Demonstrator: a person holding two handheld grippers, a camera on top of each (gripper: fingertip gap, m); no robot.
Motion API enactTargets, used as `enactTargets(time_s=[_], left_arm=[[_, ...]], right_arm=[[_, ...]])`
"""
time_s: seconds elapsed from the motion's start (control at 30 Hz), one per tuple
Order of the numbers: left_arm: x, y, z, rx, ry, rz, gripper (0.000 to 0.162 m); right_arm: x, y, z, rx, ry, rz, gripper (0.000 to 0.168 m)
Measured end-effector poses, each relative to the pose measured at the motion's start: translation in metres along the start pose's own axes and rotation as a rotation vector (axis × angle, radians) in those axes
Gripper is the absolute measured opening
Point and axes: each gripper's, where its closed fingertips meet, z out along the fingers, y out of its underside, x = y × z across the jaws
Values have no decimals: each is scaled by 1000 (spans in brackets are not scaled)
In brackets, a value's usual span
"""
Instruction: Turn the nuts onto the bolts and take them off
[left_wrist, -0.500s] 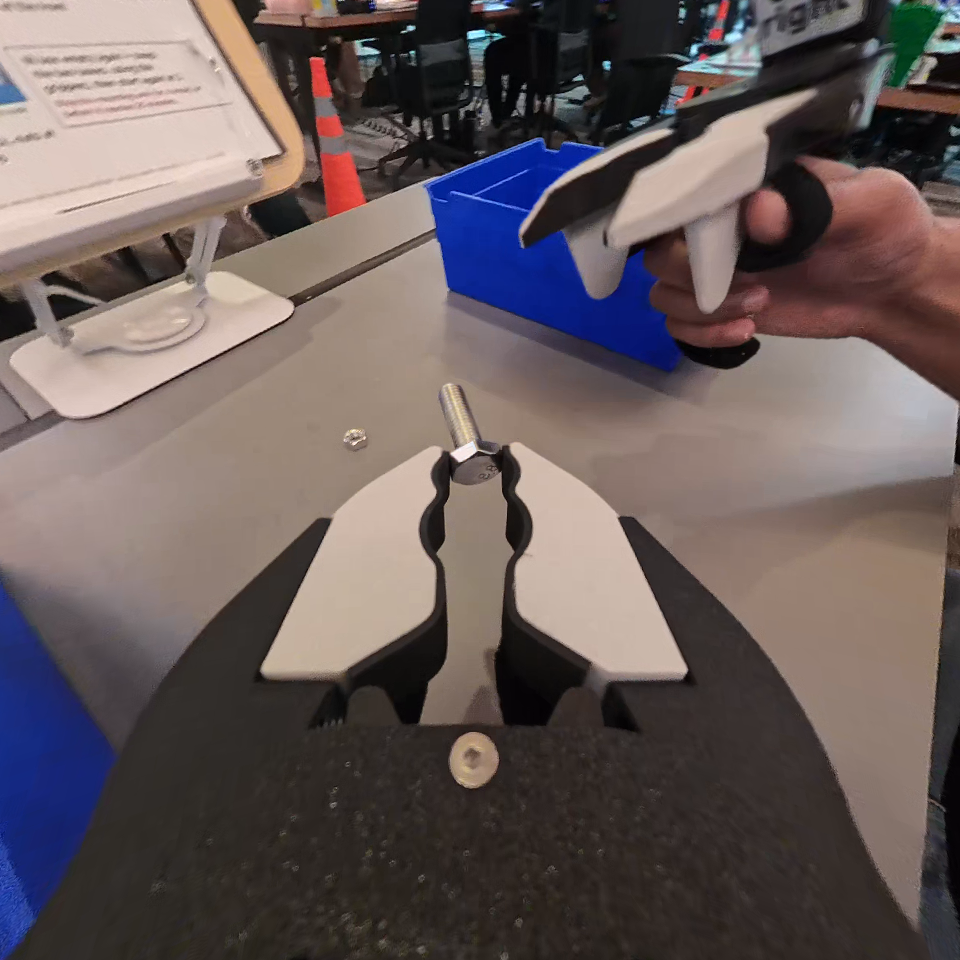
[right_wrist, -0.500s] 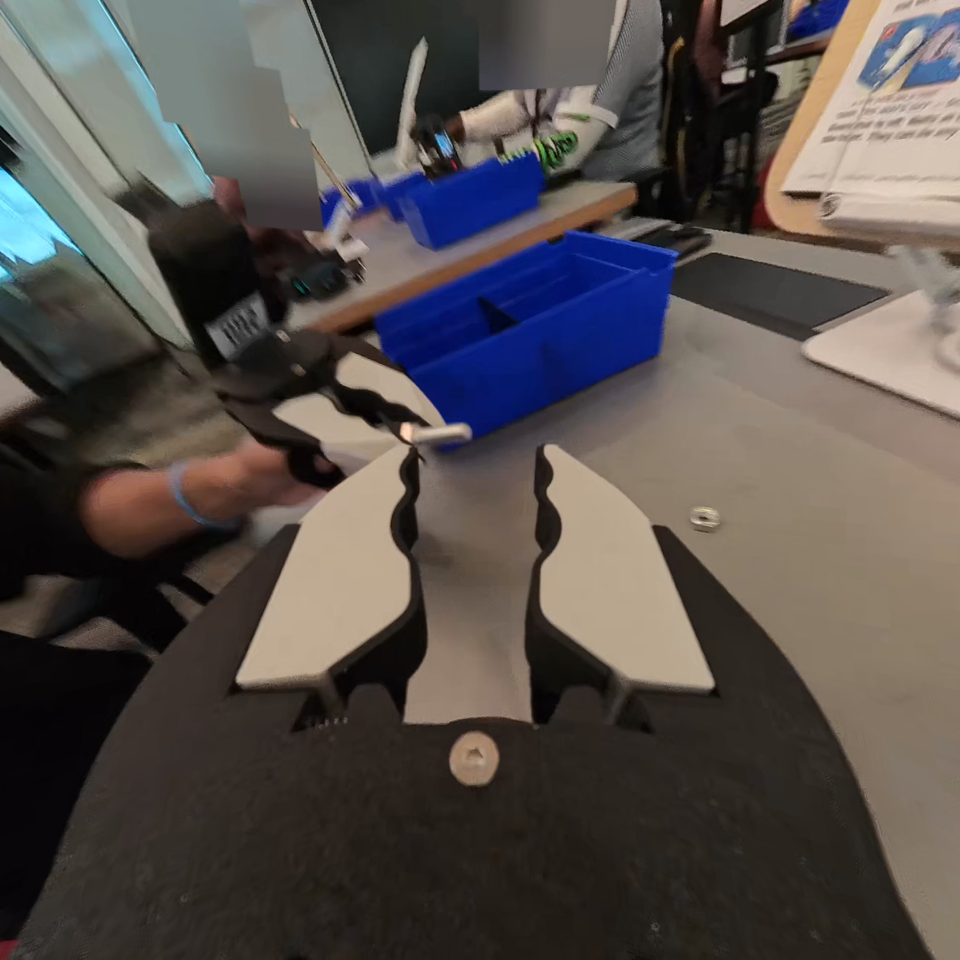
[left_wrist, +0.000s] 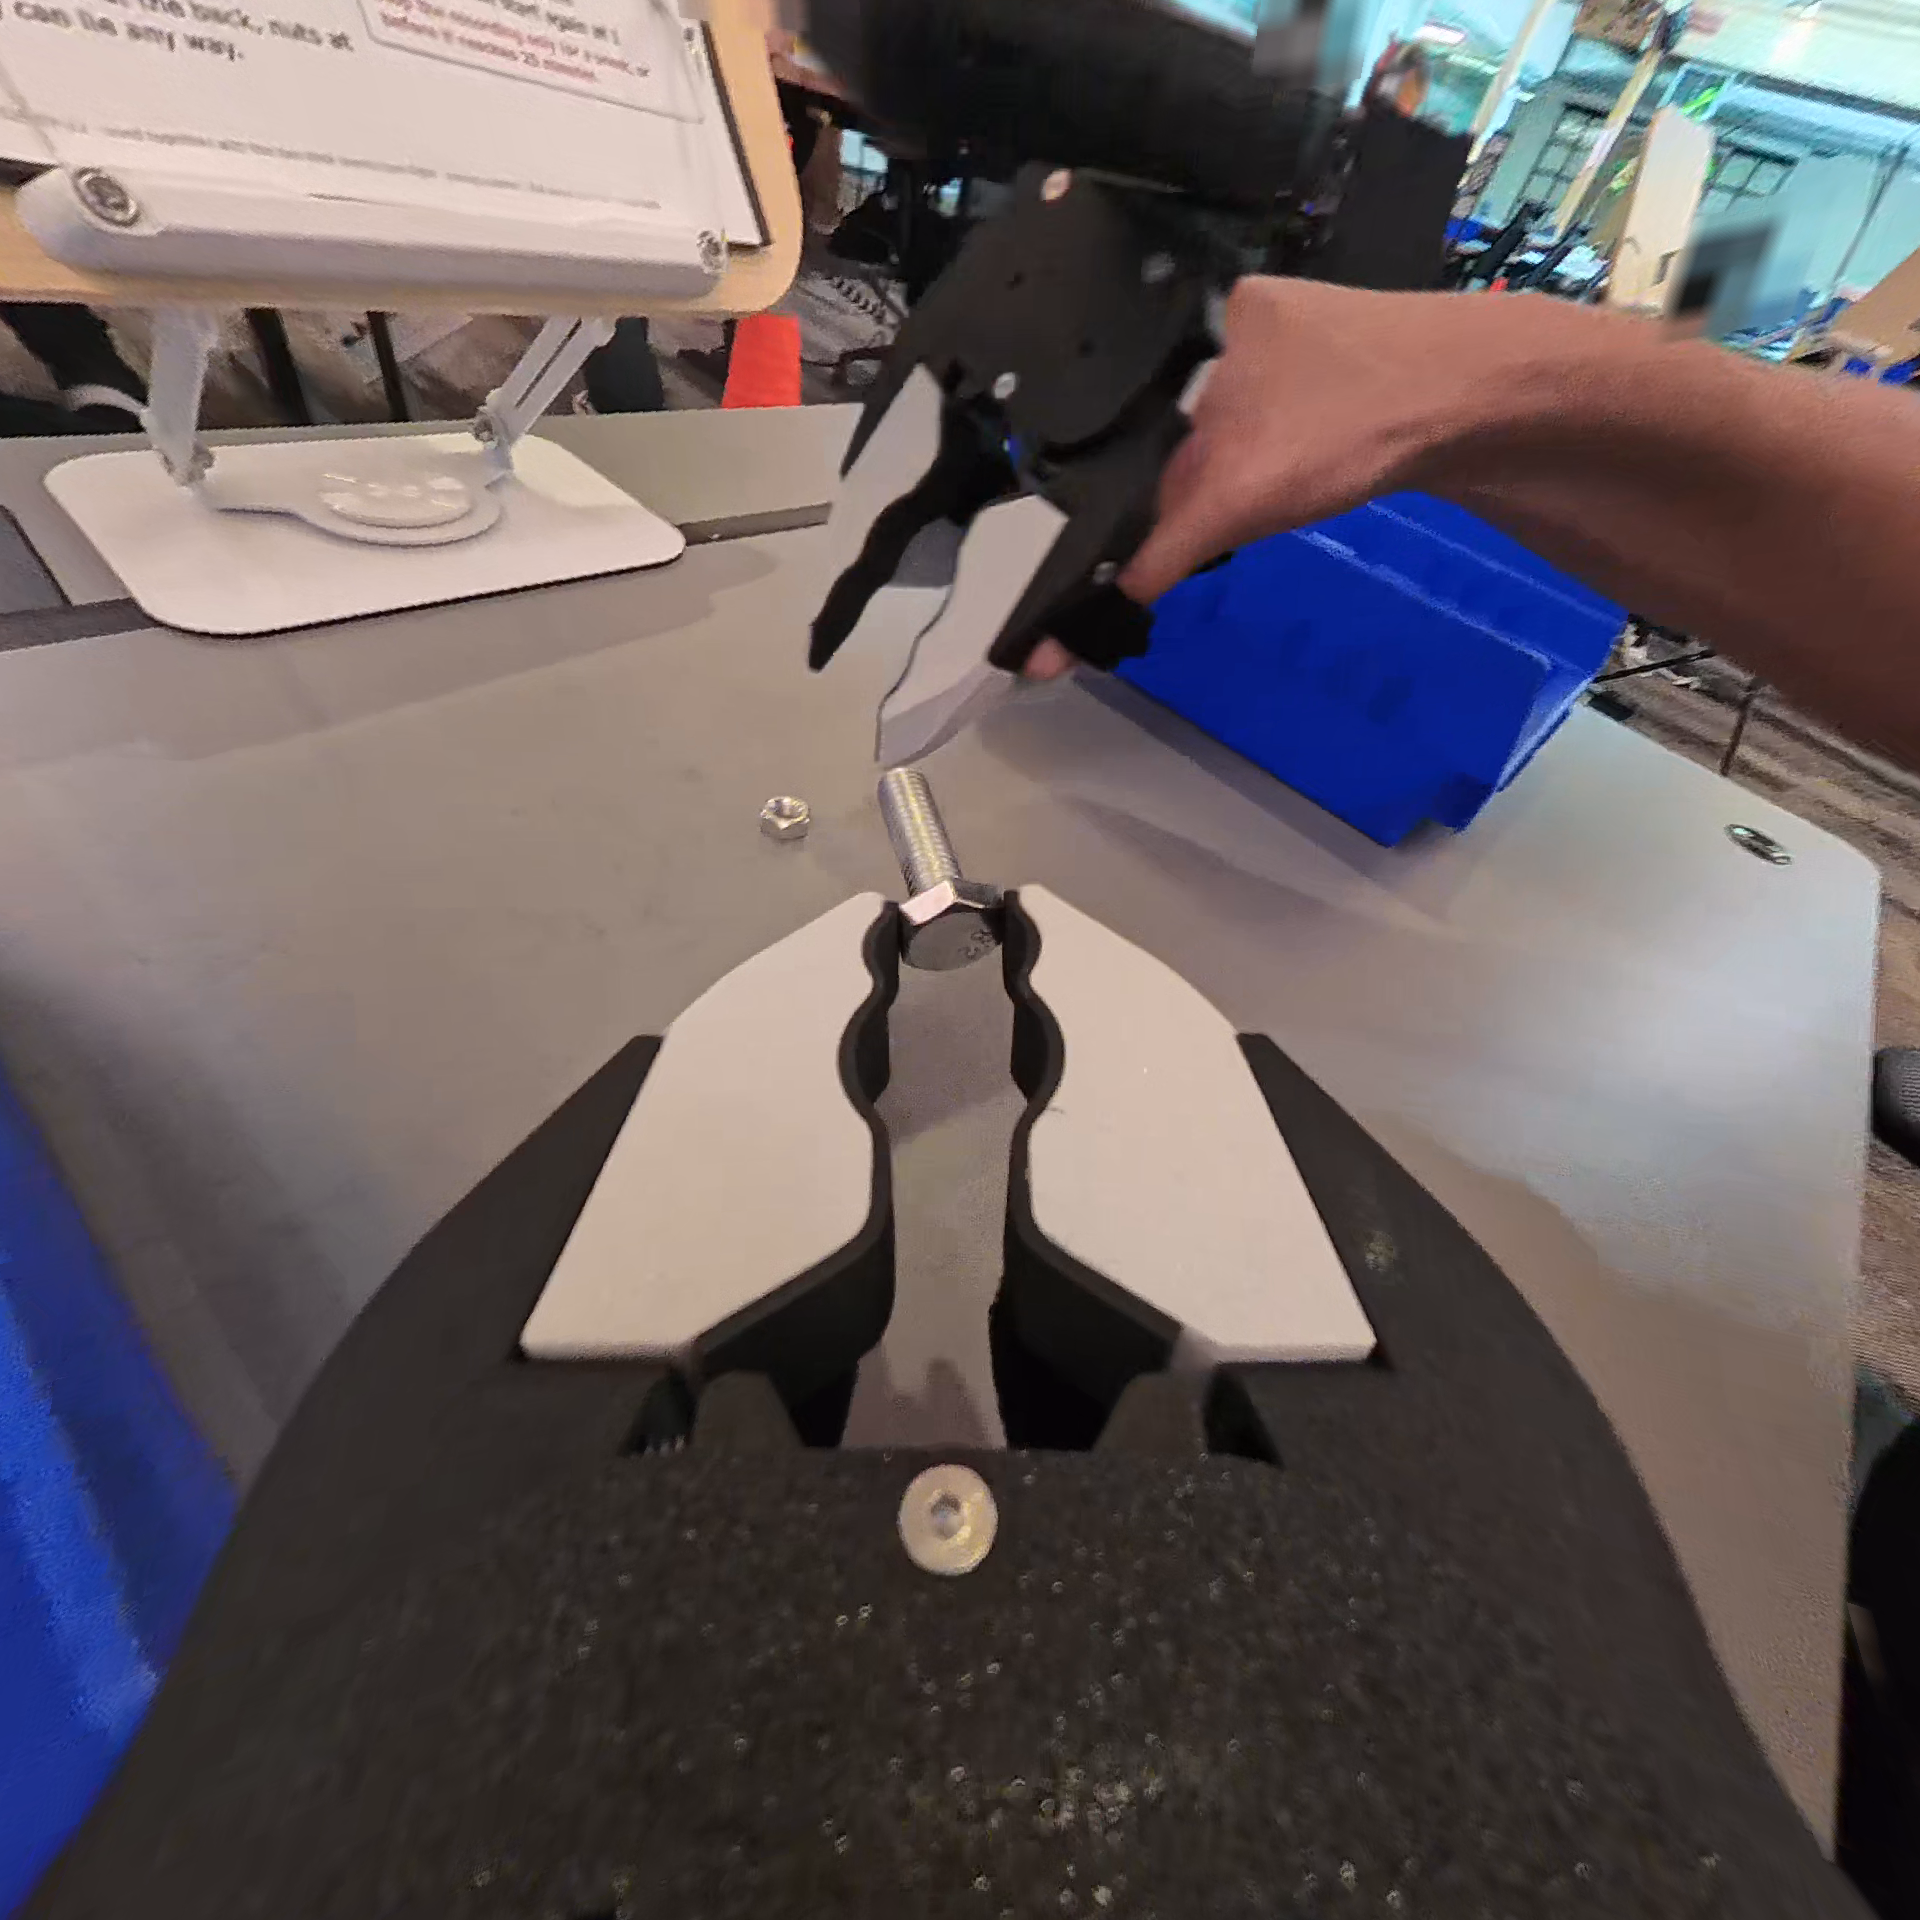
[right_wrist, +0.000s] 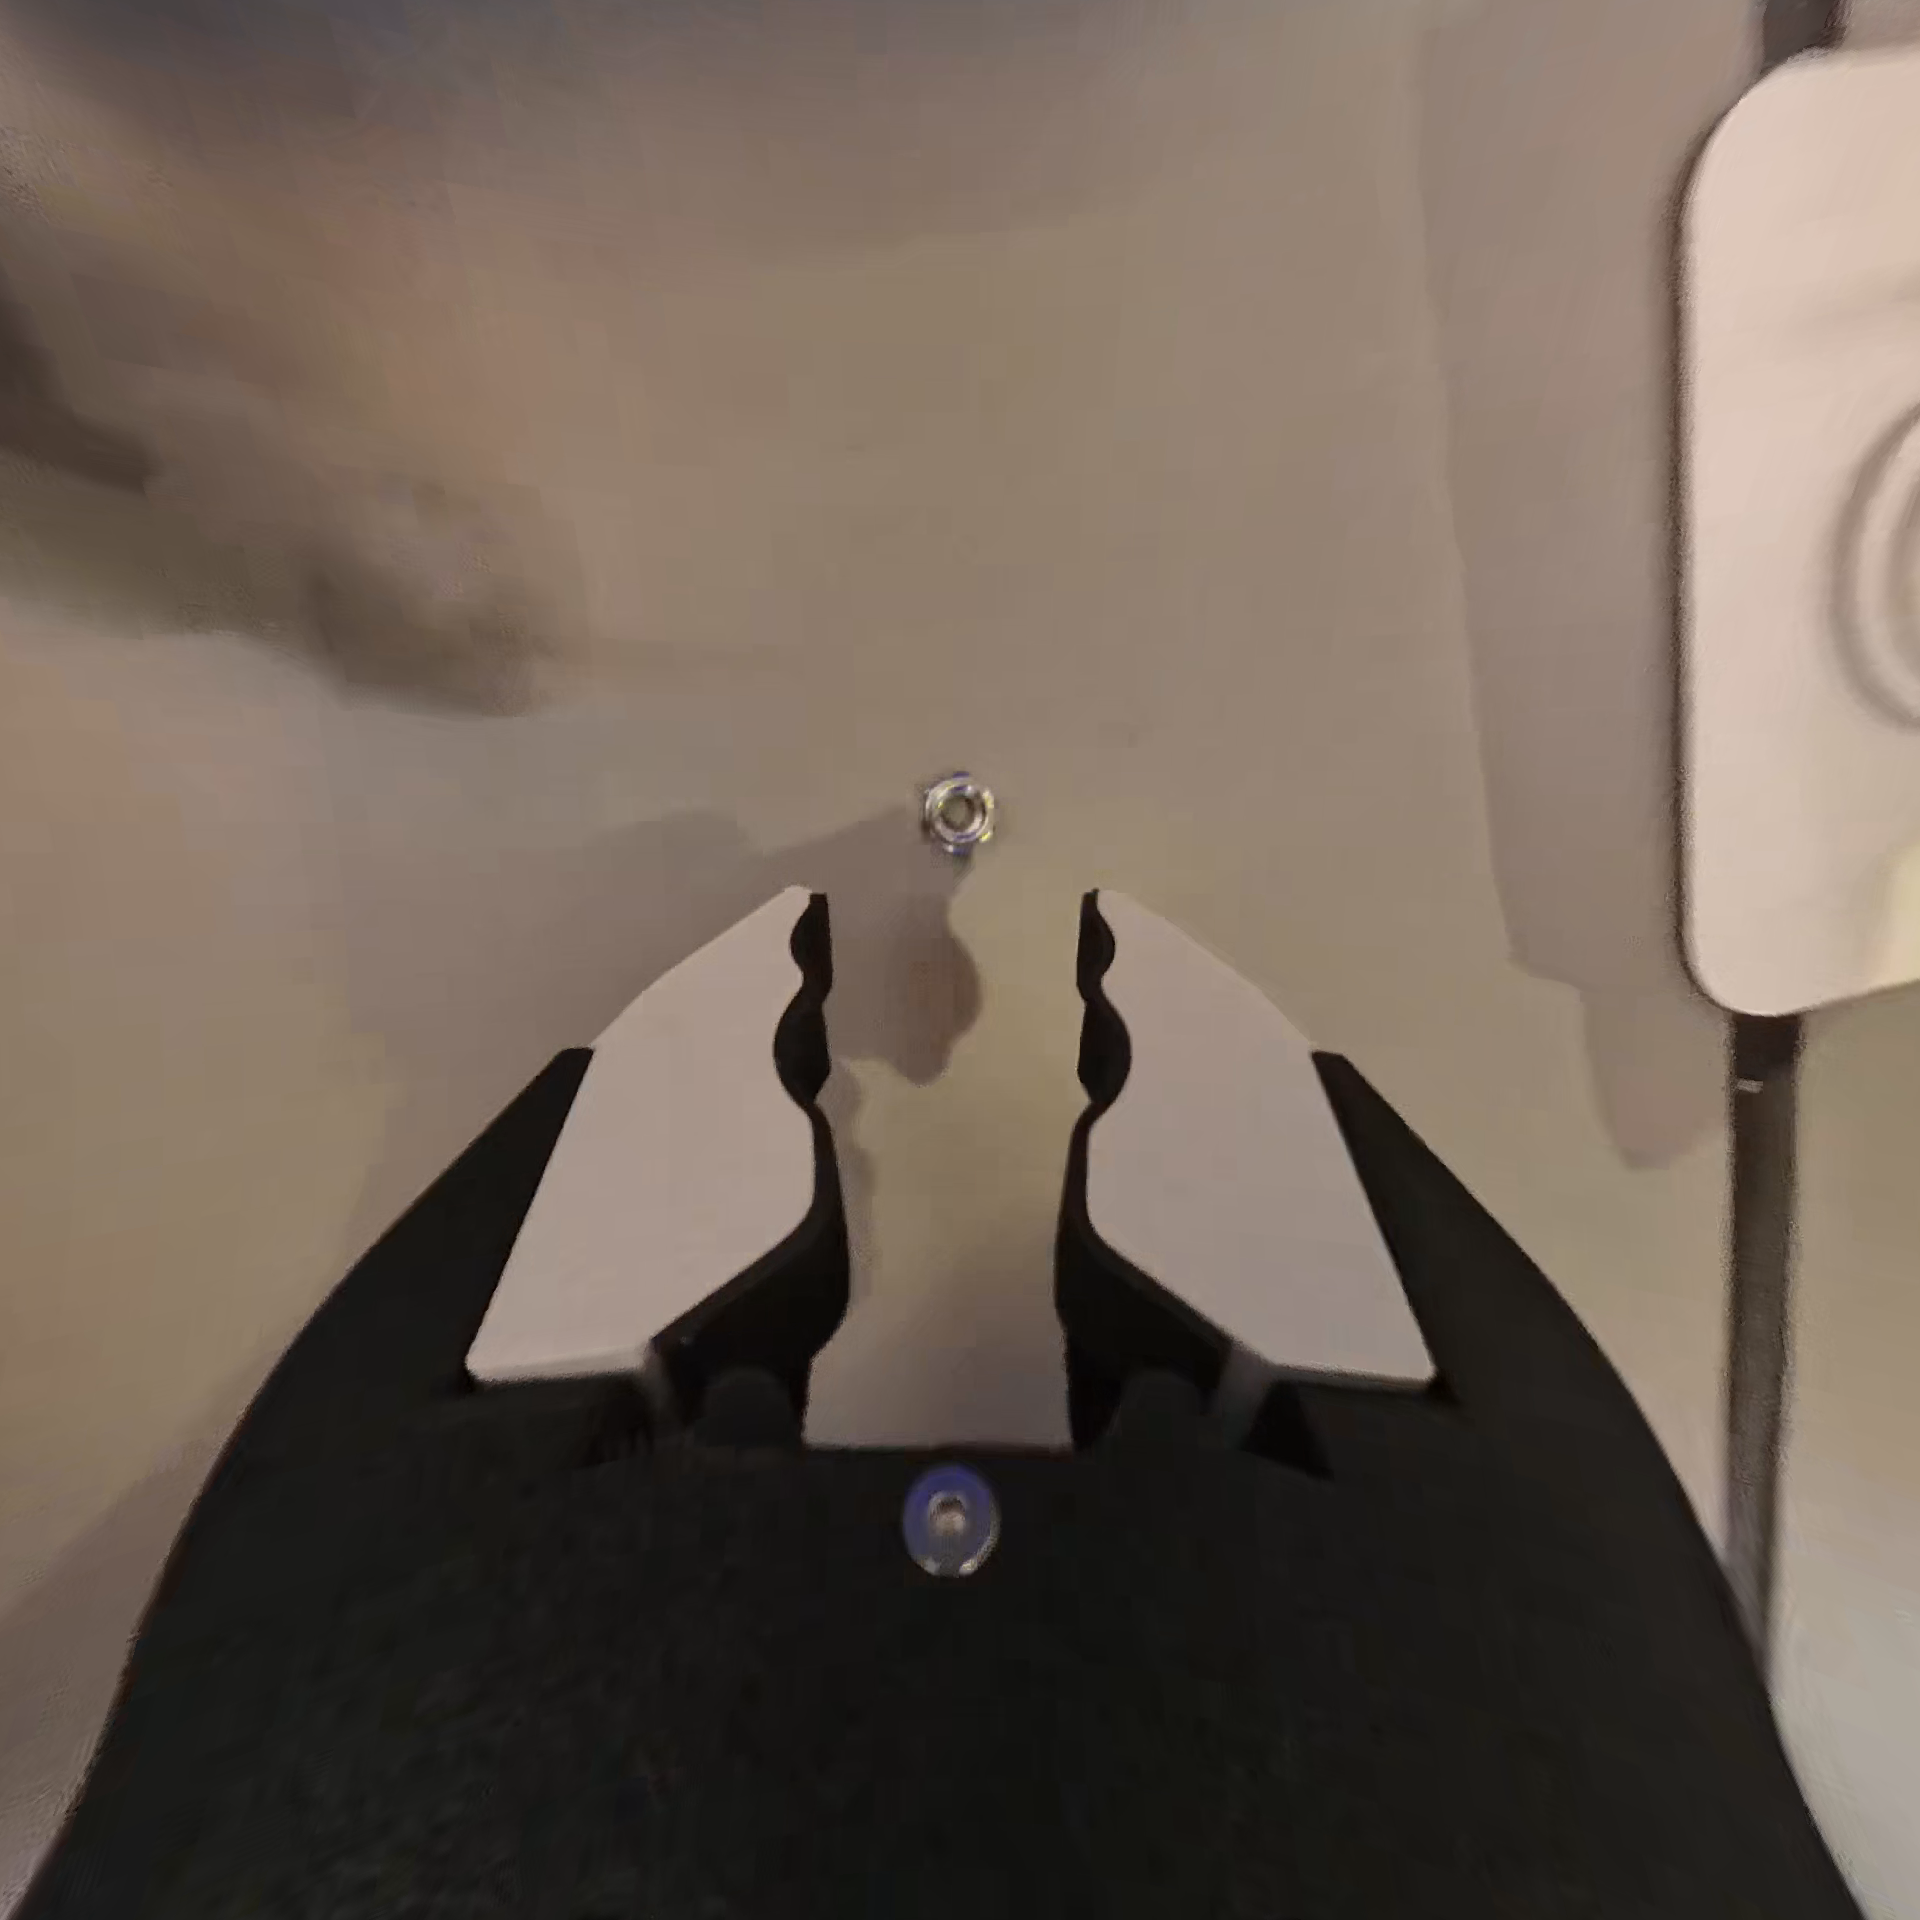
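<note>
I am at the pick-up stage: the bolt (left_wrist: 940, 883) is in hand, the nut (right_wrist: 957, 814) is not. My left gripper (left_wrist: 951, 914) has its fingers pinching the bolt by its hexagonal head, the threaded shank pointing away from me and up, clear of the grey surface (left_wrist: 416, 831). My right gripper (right_wrist: 954, 906) points down at that surface, fingers spread with nothing between them, hovering above the nut, which lies flat with its hole facing up just past the fingertips.

Next, I judge, I must lower the right fingers on either side of the nut and close on two opposite flats, then carry it to the bolt's far end and start the thread square.

The nut is small, bright metal, six-sided and low, so it may slide or tip on the smooth matte surface if I close off-centre. The bolt is shiny steel with fine threads. My fingers are pale flat plates with black scalloped inner edges. A blue plastic bin (left_wrist: 1403, 665) sits to the far right, the white stand base (left_wrist: 364, 540) to the far left.
</note>
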Motion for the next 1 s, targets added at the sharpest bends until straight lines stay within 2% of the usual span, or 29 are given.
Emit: enactTargets(time_s=[0.13, 0.37, 0.5, 0.63, 0.7, 0.87, 1.0], left_arm=[[4, 8, 5, -26, 24, 7, 18], [9, 11, 8, -54, 36, 78, 18], [9, 11, 8, -60, 50, 74, 18], [9, 13, 8, -71, 64, 76, 18], [11, 14, 9, -73, 85, 76, 18], [22, 8, 6, -60, 219, 17, 18], [43, -32, 8, 4, 454, -76, 17]], right_arm=[[0, 4, 30, -99, -128, 116, 36], [0, 4, 44, -158, -114, 87, 28], [0, 3, 49, -162, -130, 112, 18], [0, 6, 47, -183, -134, 119, 17], [-2, -2, 36, -103, -118, 78, 17], [-30, -40, -37, 392, -54, -27, 17], [-64, -41, -101, 771, -2, -127, 17]])
